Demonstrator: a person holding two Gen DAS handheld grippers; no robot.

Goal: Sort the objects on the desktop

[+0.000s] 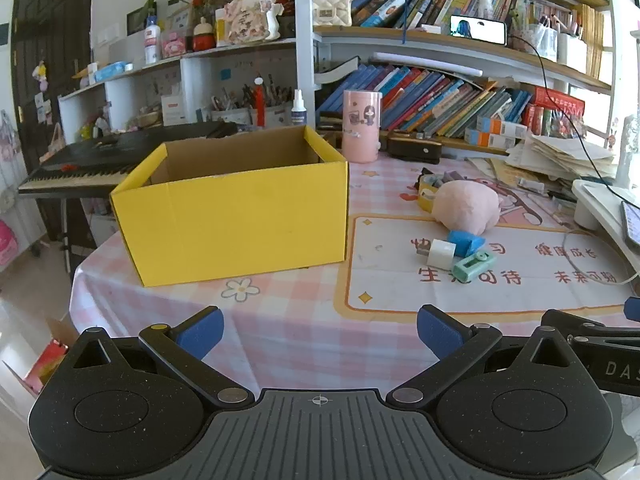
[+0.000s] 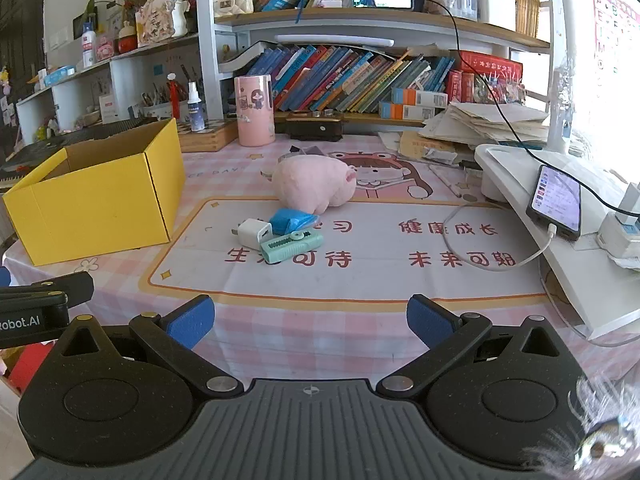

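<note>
Just right of centre in the left wrist view, and at centre in the right wrist view, a small heap lies on the desk mat: a white charger (image 2: pixel 252 233), a blue wrapper (image 2: pixel 290 219) and a mint eraser (image 2: pixel 291 245), all touching. Just behind them sits a pink plush (image 2: pixel 312 186).

The charger looks hard, light and smooth; its flat sides should take the pads best, well clear of the prongs at its left end. The eraser case seems stiff and light too, and a grip across its narrow width looks safest. The wrapper is probably thin and crinkly, liable to slip or fold. The plush is soft and will squash, so a bite across the middle of its body should serve.

The yellow box (image 1: pixel 240 220) stands open to the left of the heap, well apart from it, filling the middle left of the left wrist view; it is the likely place for the sorted things.

The left gripper (image 1: pixel 318 334) hangs over the near table edge at lower centre of its view, jaws spread wide with nothing between them, tipped down toward the box. The right gripper (image 2: pixel 310 322) is likewise spread and empty, tipped down and facing the heap.
</note>
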